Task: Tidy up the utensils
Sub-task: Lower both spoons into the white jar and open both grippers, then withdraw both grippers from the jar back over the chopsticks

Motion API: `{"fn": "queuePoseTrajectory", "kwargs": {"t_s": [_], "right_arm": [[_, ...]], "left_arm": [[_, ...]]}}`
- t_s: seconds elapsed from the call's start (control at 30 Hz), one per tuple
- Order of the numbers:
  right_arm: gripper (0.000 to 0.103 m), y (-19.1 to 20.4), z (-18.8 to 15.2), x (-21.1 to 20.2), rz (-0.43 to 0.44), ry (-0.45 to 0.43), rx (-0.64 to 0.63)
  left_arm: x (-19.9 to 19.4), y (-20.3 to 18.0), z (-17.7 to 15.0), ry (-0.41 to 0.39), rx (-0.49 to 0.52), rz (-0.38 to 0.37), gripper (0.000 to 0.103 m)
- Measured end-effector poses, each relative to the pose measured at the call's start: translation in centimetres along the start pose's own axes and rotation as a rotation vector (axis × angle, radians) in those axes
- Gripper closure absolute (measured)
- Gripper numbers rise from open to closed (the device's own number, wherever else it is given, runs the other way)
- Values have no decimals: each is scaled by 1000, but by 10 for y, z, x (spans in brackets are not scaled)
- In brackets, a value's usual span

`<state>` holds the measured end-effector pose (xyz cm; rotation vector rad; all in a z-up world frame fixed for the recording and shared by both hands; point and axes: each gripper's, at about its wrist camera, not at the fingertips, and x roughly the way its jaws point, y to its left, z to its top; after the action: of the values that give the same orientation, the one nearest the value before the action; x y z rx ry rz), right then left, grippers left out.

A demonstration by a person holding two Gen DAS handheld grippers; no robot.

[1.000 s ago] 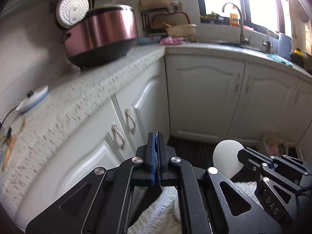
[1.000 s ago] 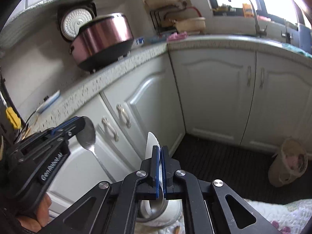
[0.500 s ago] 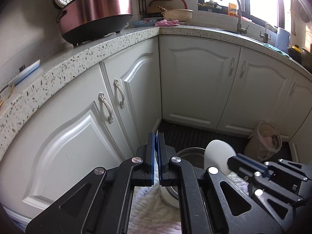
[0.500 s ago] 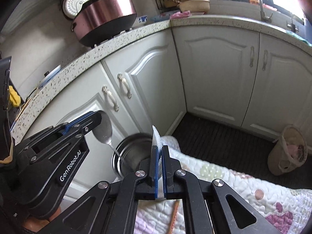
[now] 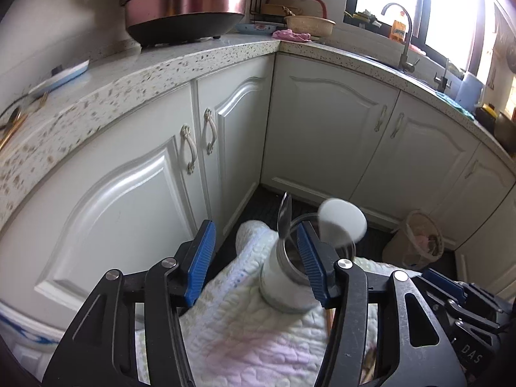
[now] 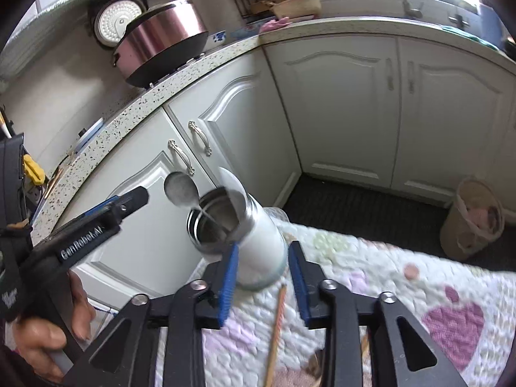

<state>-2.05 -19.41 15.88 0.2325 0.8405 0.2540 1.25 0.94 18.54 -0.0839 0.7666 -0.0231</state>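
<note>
A white cup with a steel rim (image 5: 283, 277) (image 6: 251, 242) stands on a quilted cloth. A metal spoon (image 5: 284, 216) (image 6: 180, 190) and a white ceramic spoon (image 5: 342, 222) (image 6: 232, 183) stand in it, bowls up. My left gripper (image 5: 254, 264) is open and empty, its fingers on either side of the cup's near side. My right gripper (image 6: 262, 277) is open and empty, just in front of the cup's base. A wooden chopstick (image 6: 275, 332) lies on the cloth between the right fingers.
The quilted cloth (image 6: 403, 293) covers a low surface beside white cabinet doors (image 5: 135, 193). A speckled counter (image 5: 129, 74) carries a pink rice cooker (image 5: 183, 0). A wicker bin (image 6: 477, 219) stands on the dark floor at the right.
Both grippers came down to the cup and opened. The metal spoon left the left gripper and the white spoon left the right gripper; both now stand in the cup.
</note>
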Motion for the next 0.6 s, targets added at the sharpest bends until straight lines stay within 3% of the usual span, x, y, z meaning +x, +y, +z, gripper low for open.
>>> {"fn": "queuePoseTrajectory", "kwargs": {"t_s": [0.13, 0.37, 0.5, 0.6], "right_arm": [[61, -8, -22, -22, -54, -13, -1], [59, -19, -48, -56, -105, -5, -5], [46, -25, -58, -78, -117, -35, 19], [46, -25, -66, -94, -130, -59, 25]], "left_arm": [[-21, 3, -16, -5, -11, -28, 41], [-50, -14, -49, 16, 34, -72, 40], [-69, -29, -62, 25, 49, -119, 40], [-86, -40, -70, 15, 67, -141, 40]]}}
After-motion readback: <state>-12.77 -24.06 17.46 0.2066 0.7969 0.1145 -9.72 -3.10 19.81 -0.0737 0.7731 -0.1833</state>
